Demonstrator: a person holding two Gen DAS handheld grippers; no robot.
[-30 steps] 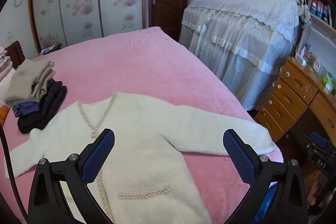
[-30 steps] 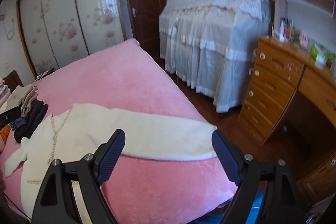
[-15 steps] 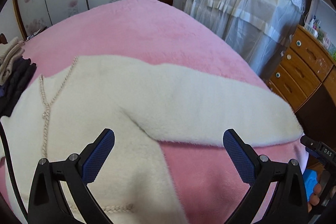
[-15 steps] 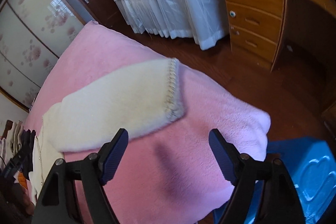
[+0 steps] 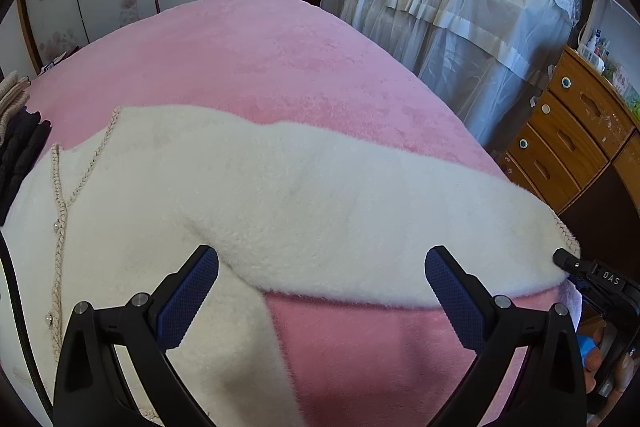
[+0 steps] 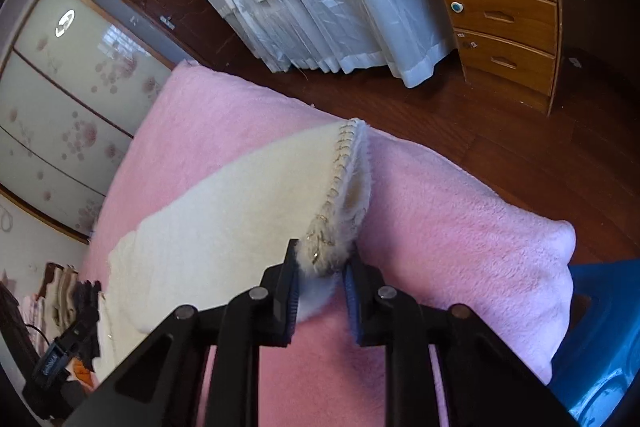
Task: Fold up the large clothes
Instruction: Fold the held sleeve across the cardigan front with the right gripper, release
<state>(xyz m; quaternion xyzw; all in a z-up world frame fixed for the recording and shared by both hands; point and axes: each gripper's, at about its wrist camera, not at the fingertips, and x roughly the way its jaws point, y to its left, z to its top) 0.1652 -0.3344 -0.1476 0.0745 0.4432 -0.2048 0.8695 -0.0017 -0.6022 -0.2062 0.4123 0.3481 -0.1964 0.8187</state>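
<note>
Pink blanket [image 5: 256,59] covers the bed, bare toward its far edge. From the left wrist, the cardigan [image 5: 168,195] lies flat, its sleeve [image 5: 360,219] reaching the bed's right edge; the left gripper [image 5: 320,291] hovers with jaws wide apart. From the right wrist, the right gripper [image 6: 320,279] is closing, pads pinching the cuff [image 6: 332,223] near the corner.

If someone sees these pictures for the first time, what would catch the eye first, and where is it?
First, the fluffy white cardigan spread flat across the pink bed, one sleeve reaching the bed's near corner. Next, the right hand-held gripper, its jaws closing on that sleeve's cuff. The left hand-held gripper hangs open above the sleeve.
</note>
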